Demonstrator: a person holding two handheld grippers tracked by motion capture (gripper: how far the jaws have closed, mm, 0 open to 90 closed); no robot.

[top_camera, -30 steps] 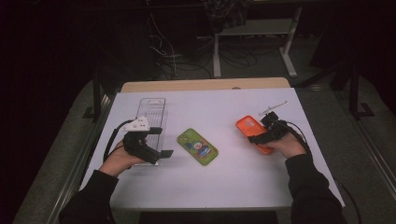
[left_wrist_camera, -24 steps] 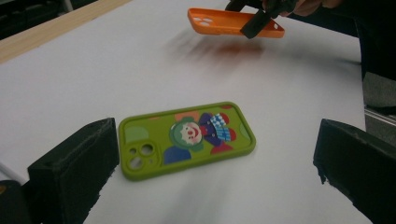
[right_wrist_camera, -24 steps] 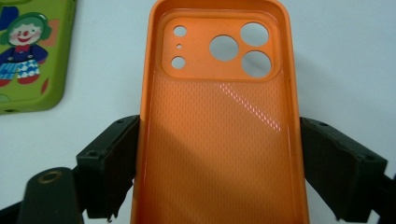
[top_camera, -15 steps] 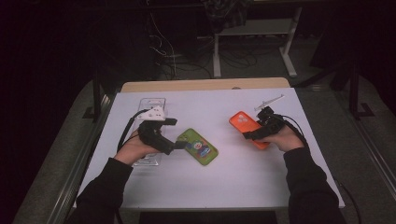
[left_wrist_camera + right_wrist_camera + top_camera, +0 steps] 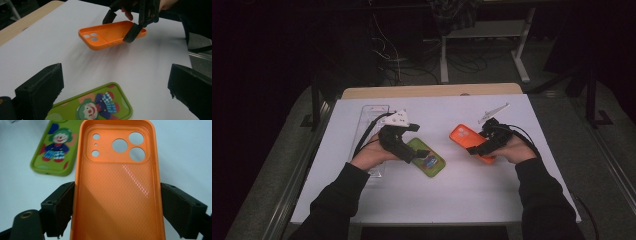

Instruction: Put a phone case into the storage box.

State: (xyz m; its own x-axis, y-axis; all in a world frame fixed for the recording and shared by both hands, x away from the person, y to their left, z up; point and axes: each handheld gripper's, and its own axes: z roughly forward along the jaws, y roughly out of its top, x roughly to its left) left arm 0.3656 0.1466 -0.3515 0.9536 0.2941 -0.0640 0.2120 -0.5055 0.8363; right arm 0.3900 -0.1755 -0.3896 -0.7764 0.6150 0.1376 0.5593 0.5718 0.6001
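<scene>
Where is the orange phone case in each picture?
High view: orange phone case right of centre, held by the right hand-held gripper.
Left gripper view: near the top middle, lifted off the table.
Right gripper view: large in the middle, between the jaws.
Shared landmark: green clown case.

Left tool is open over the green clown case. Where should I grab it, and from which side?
Take the green clown case across its two long edges, near the middle, coming straight down from above. It lies flat on the white table, printed back up, so only its thin rim offers purchase. The left tool already straddles it with jaws wide open; the right tool grips the orange case the same way.
</scene>
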